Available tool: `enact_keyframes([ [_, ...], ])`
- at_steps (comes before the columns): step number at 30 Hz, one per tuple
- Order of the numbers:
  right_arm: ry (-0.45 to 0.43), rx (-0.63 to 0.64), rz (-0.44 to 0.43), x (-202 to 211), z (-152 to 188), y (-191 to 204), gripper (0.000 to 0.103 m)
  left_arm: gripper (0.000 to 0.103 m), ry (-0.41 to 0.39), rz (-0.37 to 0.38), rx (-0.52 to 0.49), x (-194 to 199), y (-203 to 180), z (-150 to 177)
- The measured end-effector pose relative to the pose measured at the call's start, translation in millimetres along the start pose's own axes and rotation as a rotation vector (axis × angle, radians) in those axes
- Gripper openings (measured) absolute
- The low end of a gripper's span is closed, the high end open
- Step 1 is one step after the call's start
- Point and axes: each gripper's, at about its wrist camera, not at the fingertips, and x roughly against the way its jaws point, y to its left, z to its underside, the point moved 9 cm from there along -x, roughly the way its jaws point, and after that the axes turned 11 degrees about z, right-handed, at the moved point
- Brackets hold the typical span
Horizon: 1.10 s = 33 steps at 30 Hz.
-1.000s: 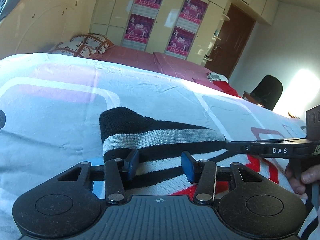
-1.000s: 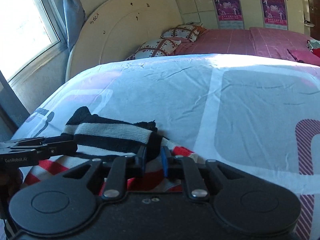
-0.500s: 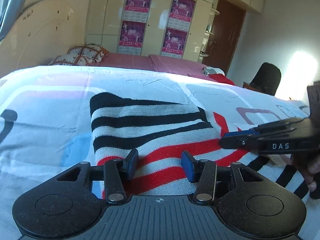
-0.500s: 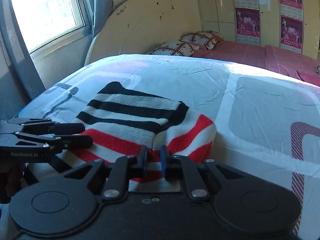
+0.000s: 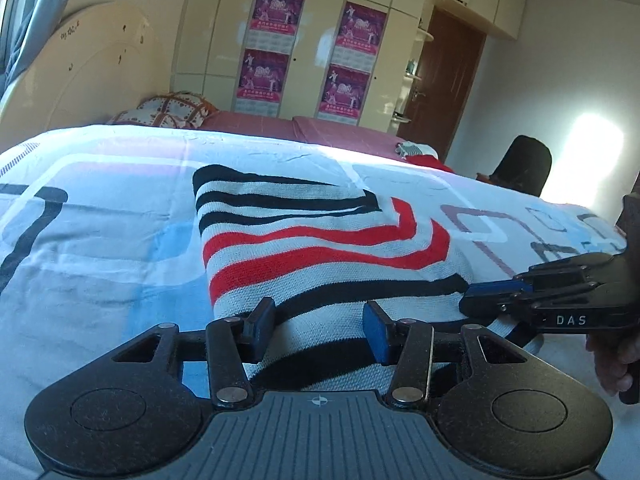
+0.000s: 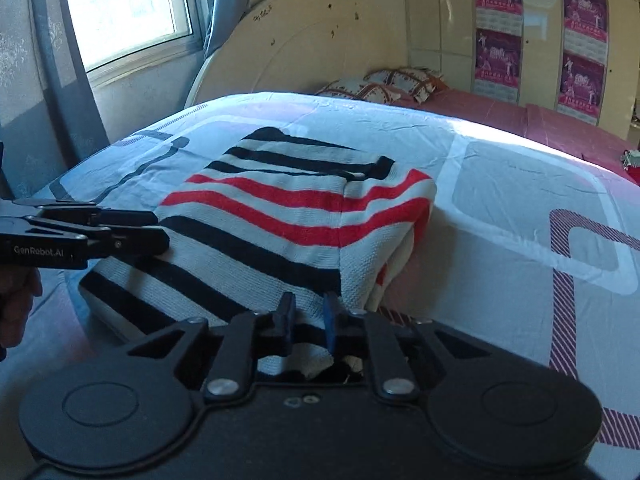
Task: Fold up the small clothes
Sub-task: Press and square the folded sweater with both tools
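Bed (image 5: pixel 100 208): covered with a pale printed sheet and serving as the work surface. A cream headboard (image 6: pixel 304 44) stands at its far end, with patterned pillows (image 5: pixel 168 108) beside a second, pink-covered bed.

Sweater (image 5: pixel 312 240): striped black, red and off-white, lying flat on the near part of the sheet. One second ago only a narrow black-and-white band of it lay forward, with the rest bunched under the claws. It has since been drawn back toward the operator and now shows as a broad smoothed panel, the right side doubled under along a vertical crease (image 6: pixel 342 232). Judgement: one fold is laid and has just been pulled taut; at least one further fold is likely needed before the piece is compact.

Right claw (image 6: pixel 308 322): narrowed to a slim gap and clamped on the near hem of the sweater, the knit bunching behind the blue pads. It has kept this grip throughout the draw-back.

Left claw (image 5: pixel 316 326): fingers well apart, straddling the near edge of the sweater without pinching it; the cloth passes between and beneath them. Its spread is unchanged from one second ago.

Risk: with one corner held only, a further pull could skew the fold.
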Motion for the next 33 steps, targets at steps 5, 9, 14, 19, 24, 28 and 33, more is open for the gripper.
enact_keyframes([
  [5, -0.01, -0.064, 0.018, 22.2, -9.3, -1.7, 0.024, 0.048, -0.01, -0.003, 0.007, 21.4, -6.4, -7.9],
  [9, -0.048, -0.084, 0.001, 57.5, -12.0, 3.8, 0.021, 0.048, -0.033, -0.013, -0.015, 52.1, -21.1, -4.9],
  [14, -0.056, -0.068, 0.021, 70.2, -7.5, 15.2, 0.019, 0.048, -0.033, -0.008, 0.01, 63.8, -30.0, 10.9],
  [19, -0.038, -0.078, 0.06, 70.5, 1.0, 14.2, 0.02, 0.048, -0.008, -0.018, 0.022, 62.1, -29.8, 22.4],
  [24, 0.004, -0.056, 0.072, 43.9, 9.6, 18.3, 0.015, 0.048, 0.032, -0.03, 0.033, 48.5, -24.9, 33.3],
  [28, 0.054, -0.025, 0.096, 23.8, 33.1, 17.8, 0.012, 0.048, 0.046, -0.049, 0.005, 42.9, -25.9, 45.6],
  [33, 0.048, -0.069, 0.091, 17.9, 35.0, 15.1, 0.011, 0.048, 0.029, -0.073, -0.013, 41.6, -27.1, 48.9],
])
